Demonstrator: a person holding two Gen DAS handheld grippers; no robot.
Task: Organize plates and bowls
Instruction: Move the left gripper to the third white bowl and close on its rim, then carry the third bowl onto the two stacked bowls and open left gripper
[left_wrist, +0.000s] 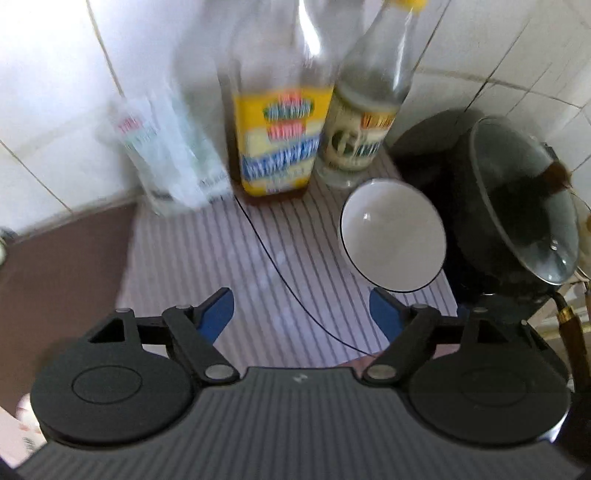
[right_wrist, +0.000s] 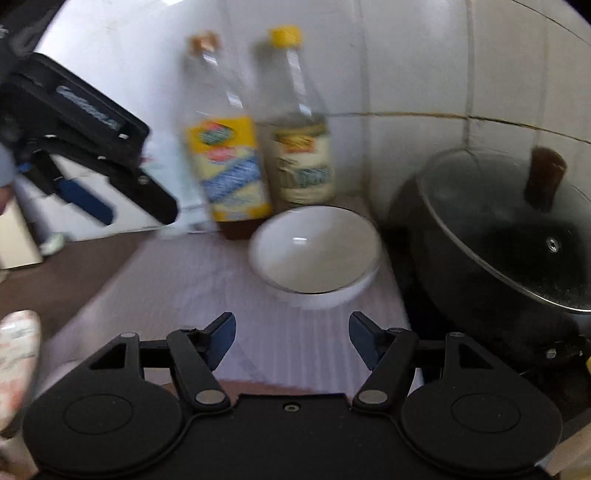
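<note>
Blue-padded left gripper (left_wrist: 302, 312) jaws spread, nothing between them, over a striped mat (left_wrist: 266, 266); a thin black wire (left_wrist: 280, 275) crosses the mat under it. Right gripper (right_wrist: 291, 338) also released and empty. White bowl (right_wrist: 314, 254) sits upright on the mat just ahead of the right gripper, ahead-right of the left one. Behind the bowl: yellow-labelled bottle (right_wrist: 229, 162) and pale-labelled bottle with yellow cap (right_wrist: 301, 147), side by side against the white tiled wall (right_wrist: 424, 66). Black pot with glass lid (right_wrist: 509, 236) just right of the bowl. Both views motion-blurred.
</note>
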